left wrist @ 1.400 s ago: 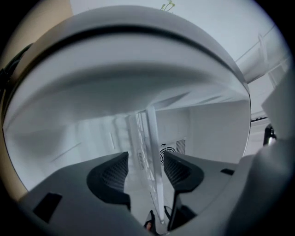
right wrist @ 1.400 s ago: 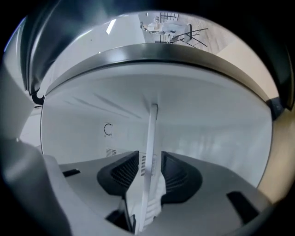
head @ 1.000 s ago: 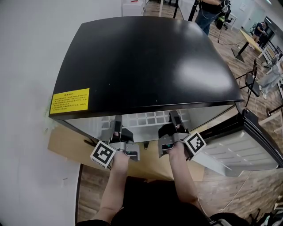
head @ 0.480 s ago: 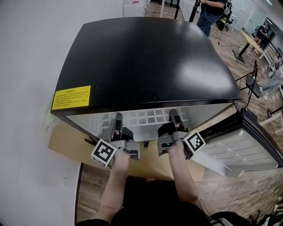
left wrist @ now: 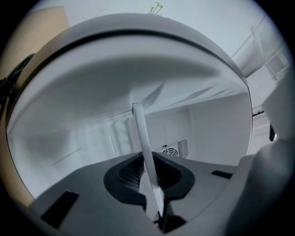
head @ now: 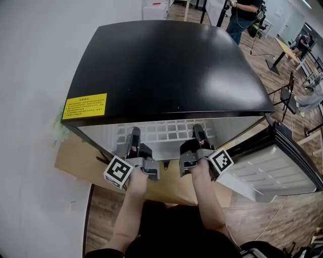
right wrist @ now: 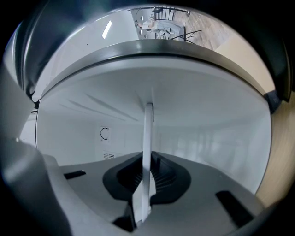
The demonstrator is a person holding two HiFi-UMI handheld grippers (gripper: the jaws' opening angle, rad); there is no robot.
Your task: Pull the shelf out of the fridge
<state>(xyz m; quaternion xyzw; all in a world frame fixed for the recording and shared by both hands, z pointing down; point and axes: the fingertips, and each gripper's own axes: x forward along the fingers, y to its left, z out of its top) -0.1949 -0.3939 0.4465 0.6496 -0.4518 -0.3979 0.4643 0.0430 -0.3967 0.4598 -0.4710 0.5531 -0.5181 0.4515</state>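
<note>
Shelf [head: 166, 132], one white grid, sits at the mouth of the one black fridge [head: 166, 65]; two claws, left gripper [head: 133, 139] and right gripper [head: 199, 134], both pinched narrow on its front edge.

The shelf [head: 169, 132] lies in the fridge [head: 166, 65], door [head: 285, 169] at right.

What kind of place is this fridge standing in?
Probably a shared lab or office, not a home kitchen: the fridge stands in an open room with a wood-look floor, work tables and a standing person behind it.
</note>
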